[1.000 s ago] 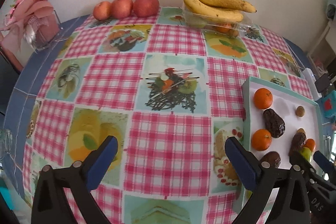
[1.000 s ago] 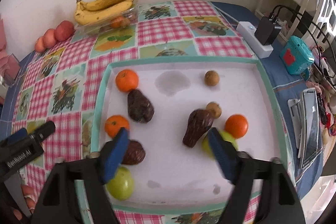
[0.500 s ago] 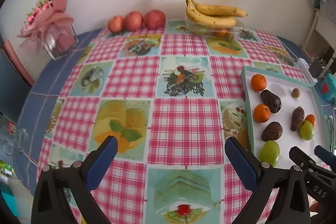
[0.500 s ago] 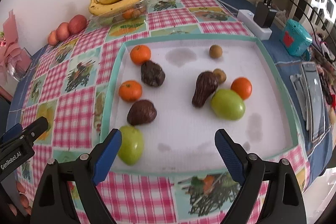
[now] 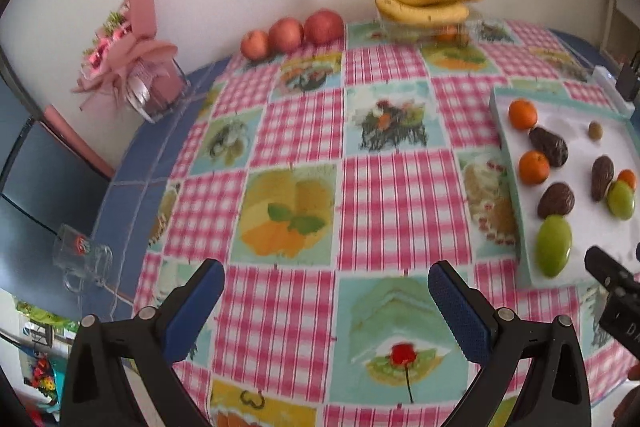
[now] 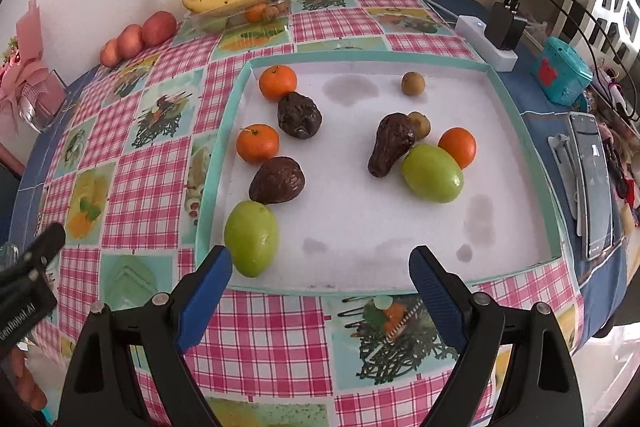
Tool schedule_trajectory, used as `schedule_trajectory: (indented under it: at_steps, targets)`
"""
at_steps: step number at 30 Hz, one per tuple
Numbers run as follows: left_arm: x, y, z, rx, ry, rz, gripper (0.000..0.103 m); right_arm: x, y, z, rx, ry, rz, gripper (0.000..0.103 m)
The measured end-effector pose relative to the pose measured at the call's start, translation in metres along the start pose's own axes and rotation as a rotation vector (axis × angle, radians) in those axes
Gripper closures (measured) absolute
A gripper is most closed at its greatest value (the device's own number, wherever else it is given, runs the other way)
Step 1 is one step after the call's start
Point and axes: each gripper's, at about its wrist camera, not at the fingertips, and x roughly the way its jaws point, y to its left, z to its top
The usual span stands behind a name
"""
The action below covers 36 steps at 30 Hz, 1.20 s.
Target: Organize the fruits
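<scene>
White lettering on black body of left tool (image 6: 28, 301), seen at left edge of right wrist view: reads roughly "GenRobot.AI", first letters cut off. White letters "DA", partly cropped, on black body of right tool (image 5: 624, 319) in left wrist view. Other print unreadable.

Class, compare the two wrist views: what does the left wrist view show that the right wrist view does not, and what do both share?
Only the left wrist view shows the glass mug at the table's edge. Only the right wrist view shows the power strip, the teal box and the phone. Both share the white tray of fruit, the bananas, the red apples and the pink bouquet.
</scene>
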Motion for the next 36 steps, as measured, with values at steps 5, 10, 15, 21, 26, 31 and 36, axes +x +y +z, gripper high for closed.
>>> schedule_trajectory:
  at_steps: [5, 10, 15, 21, 26, 31, 36]
  targets:
    - [0.006, 0.007, -0.003, -0.031, 0.05, -0.038, 0.0, 0.001, 0.003, 0.0, -0.016, 0.005, 0.002, 0.012]
    - [0.012, 0.011, -0.003, -0.045, 0.077, -0.064, 0.0, 0.001, 0.006, 0.001, -0.025, 0.007, 0.005, 0.012]
    - [0.008, 0.014, -0.001, -0.051, 0.065, -0.085, 0.0, 0.001, 0.008, 0.0, -0.035, 0.008, 0.008, 0.012]
    - [0.005, 0.015, -0.001, -0.055, 0.058, -0.083, 0.0, 0.0, 0.009, 0.0, -0.044, 0.008, 0.007, 0.013]
    - [0.006, 0.014, -0.002, -0.05, 0.067, -0.095, 0.0, 0.003, 0.009, -0.001, -0.048, 0.021, 0.001, 0.012]
    - [0.007, 0.015, -0.002, -0.061, 0.074, -0.102, 0.0, 0.002, 0.009, -0.002, -0.045, 0.016, -0.001, 0.012]
    - [0.008, 0.014, -0.003, -0.057, 0.08, -0.104, 0.0, 0.001, 0.008, -0.001, -0.043, 0.012, -0.003, 0.012]
